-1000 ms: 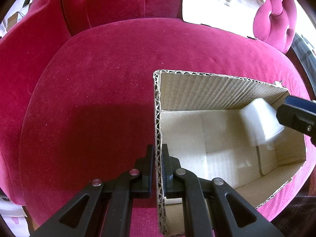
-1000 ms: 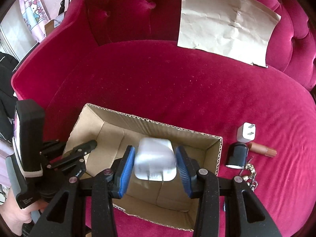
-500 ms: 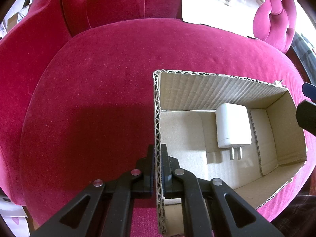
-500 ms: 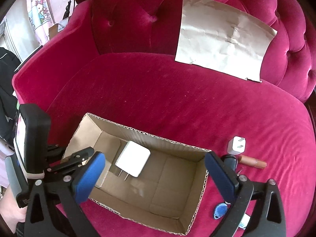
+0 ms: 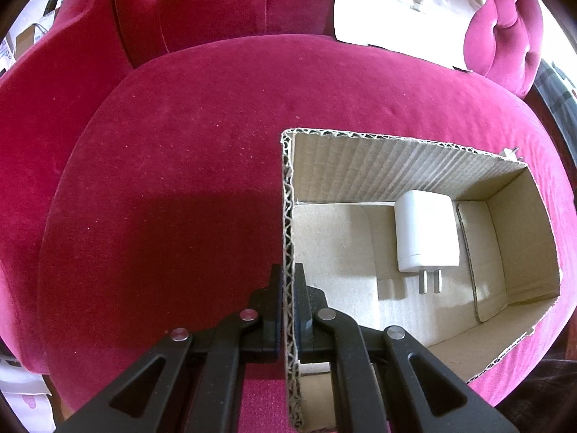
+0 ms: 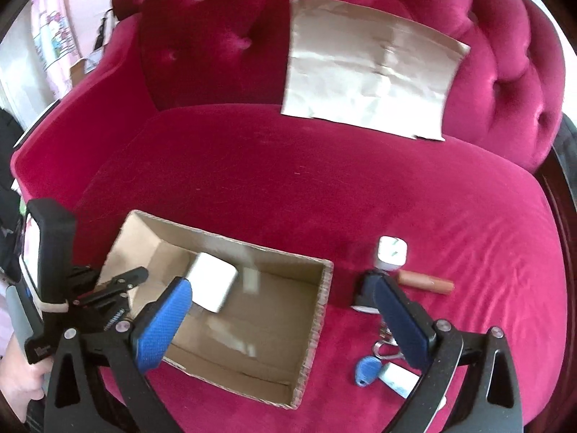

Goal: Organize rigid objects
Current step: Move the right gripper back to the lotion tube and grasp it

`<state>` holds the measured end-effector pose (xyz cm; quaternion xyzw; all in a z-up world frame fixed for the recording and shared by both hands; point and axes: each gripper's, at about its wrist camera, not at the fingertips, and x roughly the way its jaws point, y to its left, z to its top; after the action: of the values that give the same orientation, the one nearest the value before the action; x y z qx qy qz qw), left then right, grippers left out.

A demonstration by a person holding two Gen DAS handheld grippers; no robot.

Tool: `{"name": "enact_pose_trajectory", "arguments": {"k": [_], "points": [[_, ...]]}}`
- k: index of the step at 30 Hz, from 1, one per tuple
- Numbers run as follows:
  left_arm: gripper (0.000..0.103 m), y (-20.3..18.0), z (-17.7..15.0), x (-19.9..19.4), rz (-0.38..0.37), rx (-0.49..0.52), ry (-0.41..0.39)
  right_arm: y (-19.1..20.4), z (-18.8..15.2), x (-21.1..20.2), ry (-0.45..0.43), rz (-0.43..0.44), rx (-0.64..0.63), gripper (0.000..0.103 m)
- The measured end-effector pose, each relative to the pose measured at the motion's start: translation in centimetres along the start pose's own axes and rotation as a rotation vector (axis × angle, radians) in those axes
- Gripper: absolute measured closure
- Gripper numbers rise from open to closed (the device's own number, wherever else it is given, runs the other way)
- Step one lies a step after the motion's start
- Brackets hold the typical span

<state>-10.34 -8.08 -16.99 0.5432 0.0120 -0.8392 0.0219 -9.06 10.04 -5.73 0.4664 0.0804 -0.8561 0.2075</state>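
Observation:
An open cardboard box [image 5: 533, 223] [image 6: 321, 303] rests on the red velvet seat. A large white plug adapter [image 5: 425, 231] [image 6: 212, 281] lies flat on its floor, prongs toward the near side. My left gripper [image 5: 287, 299] [image 6: 124, 283] is shut on the box's left wall. My right gripper [image 6: 285, 310] hangs wide open above the box's right part, nothing between its blue pads. Right of the box lie a small white plug [image 6: 392, 252], a black cap-shaped object [image 6: 366, 292], a brown tube [image 6: 427, 281], a metal key ring [image 6: 387, 342] and a blue fob [image 6: 366, 370].
A sheet of brown paper [image 6: 368, 72] [image 5: 400, 14] leans on the tufted backrest. The seat cushion [image 6: 288, 180] spreads wide behind the box. A hand [image 6: 18, 379] grips the left tool's handle at the lower left. A white card [image 6: 396, 379] lies beside the fob.
My right gripper let go of the large white adapter, which now lies in the box. It opened wide, drew back and rose, drifting right. The left gripper kept still on the box wall.

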Motion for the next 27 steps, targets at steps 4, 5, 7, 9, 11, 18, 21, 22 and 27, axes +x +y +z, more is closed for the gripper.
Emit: {"name": "enact_pose_trajectory", "arguments": {"k": [4,5,7,9,11,18,21,22,27], "points": [[0.099,-0.1,0.1,0.1,0.000,0.002,-0.002,-3.1,-0.4,-0.6,0.016,-0.042,0.056,0.000],[0.099,-0.2,0.2,0.2,0.000,0.002,-0.003,-4.1,-0.6,-0.7,0.022,-0.055,0.073,0.000],[0.099,-0.3,0.5,0.4,0.002,0.002,-0.003,-6.0,-0.9,-0.9,0.036,-0.088,0.107,0.000],[0.099,-0.4,0.6,0.6,0.002,0.002,-0.002,-7.7,-1.3,-1.0,0.051,-0.112,0.140,0.000],[0.099,-0.3,0.6,0.6,0.001,-0.001,0.000,-8.9,-1.7,-1.1,0.061,-0.126,0.165,0.000],[0.099,-0.1,0.8,0.7,0.002,0.000,0.000,-12.1,-3.5,-0.5,0.117,-0.165,0.218,0.000],[0.099,0.1,0.4,0.3,0.002,0.001,0.001,-12.8,-4.3,-0.1,0.143,-0.160,0.223,0.000],[0.099,0.1,0.4,0.2,0.002,0.000,0.002,-12.9,-4.5,0.0,0.153,-0.158,0.225,0.000],[0.099,0.1,0.5,0.2,0.003,0.001,0.001,-13.6,-5.9,0.8,0.196,-0.140,0.229,0.000]]}}
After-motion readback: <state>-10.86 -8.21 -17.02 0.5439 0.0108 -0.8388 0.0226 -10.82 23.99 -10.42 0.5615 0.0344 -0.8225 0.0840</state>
